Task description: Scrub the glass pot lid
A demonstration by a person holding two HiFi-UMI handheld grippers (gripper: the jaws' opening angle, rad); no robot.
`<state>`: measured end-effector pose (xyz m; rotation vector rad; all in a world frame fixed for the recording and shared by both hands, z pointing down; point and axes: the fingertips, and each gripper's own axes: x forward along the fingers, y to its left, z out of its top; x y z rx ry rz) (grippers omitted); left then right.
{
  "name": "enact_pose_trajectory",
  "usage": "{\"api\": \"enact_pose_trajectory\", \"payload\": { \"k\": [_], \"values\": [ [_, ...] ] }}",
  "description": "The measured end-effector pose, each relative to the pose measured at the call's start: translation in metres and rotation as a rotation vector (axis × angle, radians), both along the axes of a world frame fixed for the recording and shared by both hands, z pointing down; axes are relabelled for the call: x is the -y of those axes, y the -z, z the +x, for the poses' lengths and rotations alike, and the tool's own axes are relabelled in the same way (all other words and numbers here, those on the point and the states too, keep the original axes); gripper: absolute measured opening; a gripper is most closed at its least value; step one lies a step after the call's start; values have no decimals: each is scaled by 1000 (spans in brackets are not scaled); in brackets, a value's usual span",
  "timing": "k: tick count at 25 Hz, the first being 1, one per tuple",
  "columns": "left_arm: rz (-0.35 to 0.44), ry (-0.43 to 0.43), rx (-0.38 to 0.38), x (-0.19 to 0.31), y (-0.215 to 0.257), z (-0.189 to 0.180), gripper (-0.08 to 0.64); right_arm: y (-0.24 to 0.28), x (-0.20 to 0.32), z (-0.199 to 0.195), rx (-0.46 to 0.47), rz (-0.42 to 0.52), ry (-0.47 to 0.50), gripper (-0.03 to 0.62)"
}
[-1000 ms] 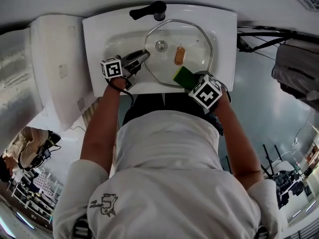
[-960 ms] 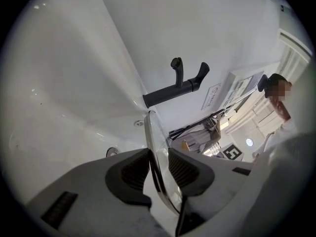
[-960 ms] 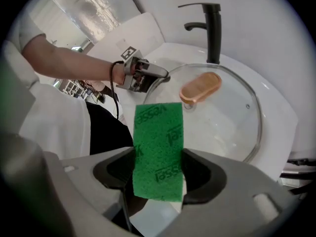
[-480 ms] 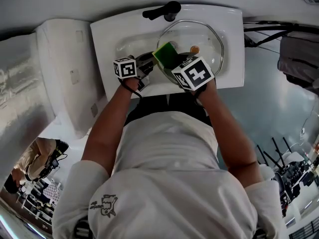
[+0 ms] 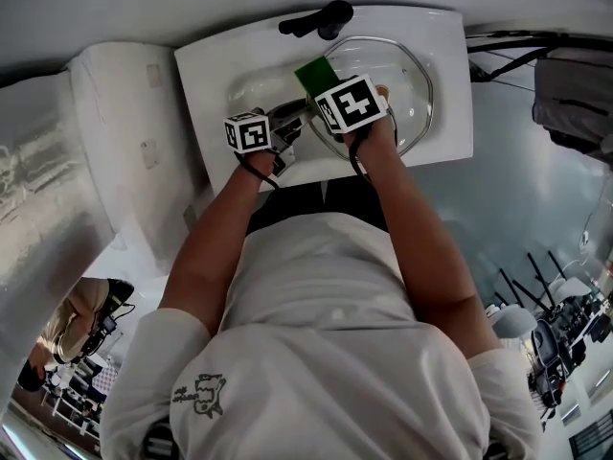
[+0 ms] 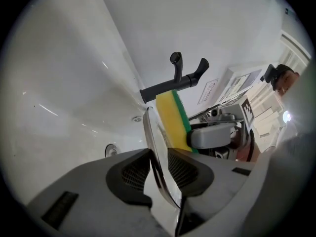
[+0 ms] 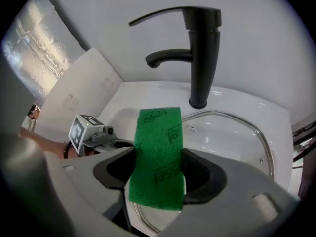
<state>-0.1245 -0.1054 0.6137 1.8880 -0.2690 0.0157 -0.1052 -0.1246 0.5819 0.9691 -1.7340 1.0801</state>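
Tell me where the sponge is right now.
In the head view the sponge sits clamped in the right gripper, at the left edge of the glass lid, just below the black faucet.

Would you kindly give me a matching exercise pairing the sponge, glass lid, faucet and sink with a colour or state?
Things:
1. sponge
2. glass lid
3. faucet
4. sink

Colours or states:
A. black
B. rim gripped by the left claw
C. white
D. green and yellow, held by the right claw

Pairs: 1-D, 2-B, 3-A, 4-C.
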Motion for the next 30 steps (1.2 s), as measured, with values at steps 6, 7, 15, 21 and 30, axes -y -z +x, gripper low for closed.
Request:
{"api": "enact_pose_trajectory", "payload": {
  "k": [6, 7, 15, 21, 30],
  "values": [
    [-9, 30, -23, 1, 0, -2, 106, 2, -17, 6, 1, 6, -30, 290],
    [-9, 31, -23, 1, 0, -2, 106, 3, -22, 6, 3, 4, -34, 290],
    [-9, 1, -21, -3, 1, 0, 106, 2, -73, 21, 17, -6, -52, 289],
    [-16, 0, -23, -3, 1, 0, 106, -5, -118, 31, 14, -50, 0, 288],
    [-24, -26, -28, -3, 2, 1, 106, 6, -123, 32, 33, -60, 19, 290]
  ]
}}
